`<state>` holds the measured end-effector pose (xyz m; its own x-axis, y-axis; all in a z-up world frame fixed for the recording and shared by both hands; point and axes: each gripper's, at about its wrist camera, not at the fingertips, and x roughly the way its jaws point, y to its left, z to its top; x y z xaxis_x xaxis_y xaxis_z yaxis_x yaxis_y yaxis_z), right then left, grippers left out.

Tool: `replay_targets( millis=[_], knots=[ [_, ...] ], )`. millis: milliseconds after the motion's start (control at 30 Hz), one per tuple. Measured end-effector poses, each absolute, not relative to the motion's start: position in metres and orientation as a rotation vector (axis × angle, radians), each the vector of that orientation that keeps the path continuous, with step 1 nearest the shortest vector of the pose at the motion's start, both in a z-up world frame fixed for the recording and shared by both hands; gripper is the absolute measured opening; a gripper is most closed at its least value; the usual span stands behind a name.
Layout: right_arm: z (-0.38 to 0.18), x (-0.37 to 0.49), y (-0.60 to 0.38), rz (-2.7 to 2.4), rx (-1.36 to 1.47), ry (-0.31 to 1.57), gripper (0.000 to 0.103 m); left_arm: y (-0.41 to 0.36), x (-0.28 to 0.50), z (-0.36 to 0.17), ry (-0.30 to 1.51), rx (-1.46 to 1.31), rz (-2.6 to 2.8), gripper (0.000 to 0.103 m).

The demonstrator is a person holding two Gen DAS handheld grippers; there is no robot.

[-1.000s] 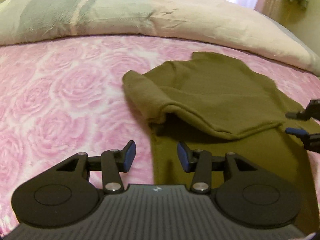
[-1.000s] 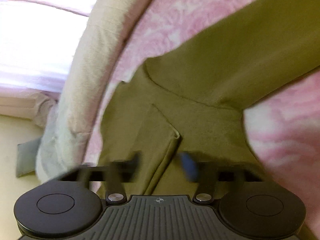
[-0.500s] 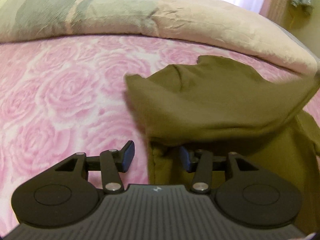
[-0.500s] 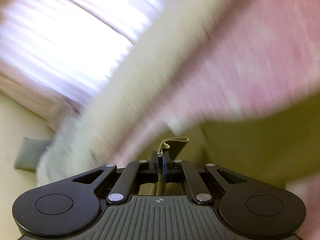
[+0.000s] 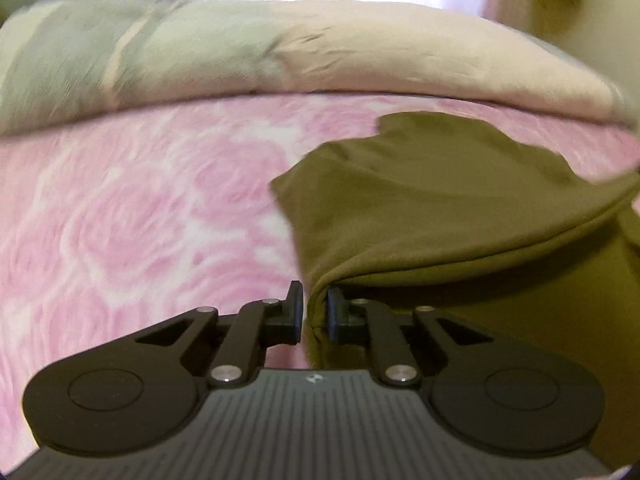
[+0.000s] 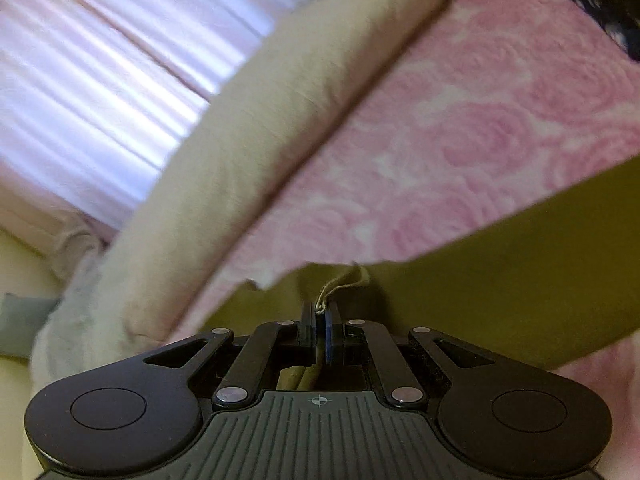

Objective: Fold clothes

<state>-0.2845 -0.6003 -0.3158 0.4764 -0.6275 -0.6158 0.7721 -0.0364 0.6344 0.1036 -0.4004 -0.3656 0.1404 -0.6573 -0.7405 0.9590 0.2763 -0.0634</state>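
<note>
Nearest, the left gripper (image 5: 313, 312) pinches a folded edge of the olive-green knit garment (image 5: 460, 208), and the right gripper (image 6: 320, 330) is pressed together on a hem of it. Beyond, the cloth lies partly lifted on the pink rose-patterned bedspread (image 5: 140, 208), with a beige-and-grey rolled duvet (image 5: 360, 48) farthest.

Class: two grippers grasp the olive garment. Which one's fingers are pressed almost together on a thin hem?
The right gripper: its pads nearly meet on the olive garment's hem. The left gripper pinches a thicker fold, leaving a wider gap.
</note>
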Motion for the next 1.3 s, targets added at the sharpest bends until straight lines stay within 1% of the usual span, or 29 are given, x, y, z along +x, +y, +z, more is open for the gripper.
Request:
replay_targets(
  millis=[100, 133, 200, 233, 267, 367, 500, 600, 633, 667, 700, 733, 833, 867, 900, 967, 1000, 1033, 1067, 1133, 1233, 1300],
  knots=[
    [-0.329, -0.283, -0.599, -1.152, 1.158, 0.267, 0.003, -0.399, 0.107, -0.363, 0.779, 0.501, -1.235, 0.016],
    [-0.339, -0.284, -0.601, -1.162, 1.18, 0.307, 0.003, -0.399, 0.108, -0.362, 0.784, 0.511, -1.238, 0.02],
    [-0.358, -0.284, -0.605, -1.18, 1.224, 0.389, 0.003, -0.399, 0.108, -0.36, 0.793, 0.53, -1.243, 0.021],
    [-0.359, -0.285, -0.606, -1.176, 1.225, 0.382, 0.003, -0.399, 0.109, -0.359, 0.798, 0.539, -1.246, 0.025],
    [-0.354, -0.286, -0.606, -1.164, 1.213, 0.357, 0.003, -0.398, 0.109, -0.358, 0.803, 0.549, -1.249, 0.026],
    [-0.341, -0.286, -0.606, -1.132, 1.216, 0.332, 0.003, -0.398, 0.11, -0.355, 0.817, 0.578, -1.257, 0.026],
    [-0.351, -0.295, -0.61, -1.155, 1.344, 0.359, 0.003, -0.385, 0.12, -0.336, 0.817, 0.522, -1.209, 0.025],
    [-0.36, -0.307, -0.602, -1.151, 1.441, 0.306, 0.004, -0.382, 0.126, -0.324, 0.826, 0.46, -1.176, 0.025],
    [-0.36, -0.309, -0.599, -1.156, 1.441, 0.307, 0.006, -0.381, 0.128, -0.32, 0.833, 0.44, -1.166, 0.025],
    [-0.36, -0.31, -0.597, -1.165, 1.434, 0.315, 0.034, -0.383, 0.129, -0.318, 0.842, 0.422, -1.162, 0.025],
    [-0.358, -0.312, -0.594, -1.186, 1.42, 0.324, 0.077, -0.385, 0.13, -0.316, 0.853, 0.405, -1.164, 0.025],
    [-0.354, -0.313, -0.591, -1.201, 1.391, 0.322, 0.08, -0.388, 0.13, -0.315, 0.859, 0.393, -1.168, 0.025],
    [-0.342, -0.318, -0.589, -1.21, 1.29, 0.287, 0.079, -0.4, 0.123, -0.313, 0.857, 0.38, -1.196, 0.025],
    [-0.34, -0.32, -0.592, -1.199, 1.274, 0.276, 0.073, -0.404, 0.12, -0.313, 0.854, 0.376, -1.208, 0.025],
    [-0.34, -0.321, -0.596, -1.186, 1.265, 0.271, 0.065, -0.408, 0.117, -0.313, 0.851, 0.373, -1.22, 0.025],
    [-0.344, -0.322, -0.609, -1.153, 1.253, 0.291, 0.059, -0.417, 0.113, -0.315, 0.851, 0.372, -1.238, 0.025],
    [-0.346, -0.322, -0.616, -1.136, 1.246, 0.308, 0.048, -0.422, 0.112, -0.316, 0.85, 0.374, -1.244, 0.025],
    [-0.347, -0.321, -0.622, -1.123, 1.236, 0.326, 0.042, -0.427, 0.11, -0.317, 0.849, 0.378, -1.248, 0.025],
    [-0.346, -0.32, -0.628, -1.111, 1.223, 0.342, 0.039, -0.431, 0.109, -0.318, 0.848, 0.381, -1.252, 0.025],
    [-0.338, -0.316, -0.633, -1.076, 1.192, 0.382, 0.039, -0.438, 0.107, -0.319, 0.848, 0.385, -1.259, 0.025],
    [-0.322, -0.3, -0.63, -1.058, 1.148, 0.615, 0.039, -0.444, 0.106, -0.321, 0.852, 0.392, -1.265, 0.025],
    [-0.316, -0.3, -0.622, -1.068, 1.115, 0.656, 0.039, -0.446, 0.106, -0.323, 0.859, 0.395, -1.261, 0.025]
  ],
)
